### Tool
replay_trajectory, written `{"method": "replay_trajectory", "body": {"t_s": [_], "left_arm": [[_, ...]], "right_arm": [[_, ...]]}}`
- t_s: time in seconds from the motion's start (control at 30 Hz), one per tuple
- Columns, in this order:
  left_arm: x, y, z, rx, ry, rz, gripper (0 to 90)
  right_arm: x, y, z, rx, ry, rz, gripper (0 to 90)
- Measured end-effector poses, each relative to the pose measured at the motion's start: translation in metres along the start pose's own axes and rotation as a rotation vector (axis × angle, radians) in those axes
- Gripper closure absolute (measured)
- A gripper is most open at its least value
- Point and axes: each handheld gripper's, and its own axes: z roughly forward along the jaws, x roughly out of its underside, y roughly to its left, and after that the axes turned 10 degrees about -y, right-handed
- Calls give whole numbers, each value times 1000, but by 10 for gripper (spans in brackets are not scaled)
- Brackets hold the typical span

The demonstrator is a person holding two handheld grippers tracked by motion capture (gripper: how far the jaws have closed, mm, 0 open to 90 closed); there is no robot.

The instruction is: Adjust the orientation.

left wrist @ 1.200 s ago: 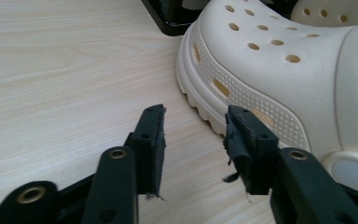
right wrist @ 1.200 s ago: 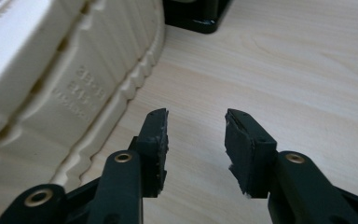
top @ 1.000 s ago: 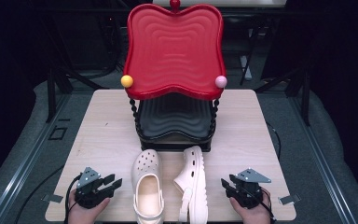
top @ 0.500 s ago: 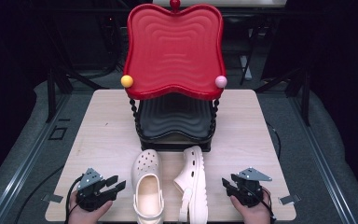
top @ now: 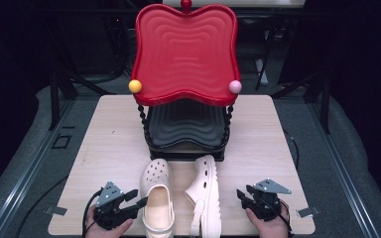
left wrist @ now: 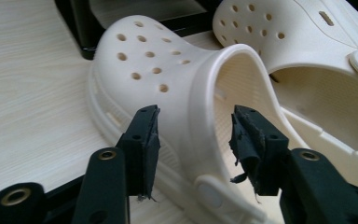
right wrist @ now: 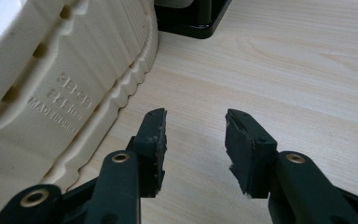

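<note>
our left gripper (left wrist: 193,128) has just been opening its jaws astride the collar wall of the upright cream clog (top: 157,196) on the table (top: 104,144), pads seemingly not pressing. light, springy foam; we'd pinch that rim.

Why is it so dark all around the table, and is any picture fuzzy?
High view: light falls on the table and red tray; the room behind stays black. Left gripper view: the clog is sharp, the tongs' near ends slightly soft. Right gripper view: the sole lettering reads clearly; no glare.
</note>
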Motion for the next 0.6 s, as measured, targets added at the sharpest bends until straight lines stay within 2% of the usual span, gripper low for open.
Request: {"method": "replay_trajectory", "body": {"t_s": [0.03, 0.07, 0.17, 0.27, 0.37, 0.47, 0.53, 0.6], "left_arm": [[0, -3, 5, -5, 14, 13, 511], [1, -4, 7, -10, 15, 16, 503], [3, -7, 14, -17, 31, 35, 497], [5, -8, 20, -55, 40, 67, 504], [5, -5, 20, -65, 44, 67, 561], [5, -3, 19, -59, 39, 58, 575], [5, -3, 19, -62, 37, 69, 601], [4, -4, 16, -78, 37, 100, 633]], "right_arm": [[1, 0, 1, 6, -15, 1, 581], [0, -1, -1, 5, -4, 3, 581], [1, -2, -1, 9, -17, 13, 580], [1, -1, -1, 11, -19, 13, 577], [1, 0, -1, 9, -22, 12, 576], [1, 1, -2, 11, -30, 11, 576], [1, 1, -2, 11, -33, 11, 577], [1, 0, -2, 7, -30, 10, 577]]}}
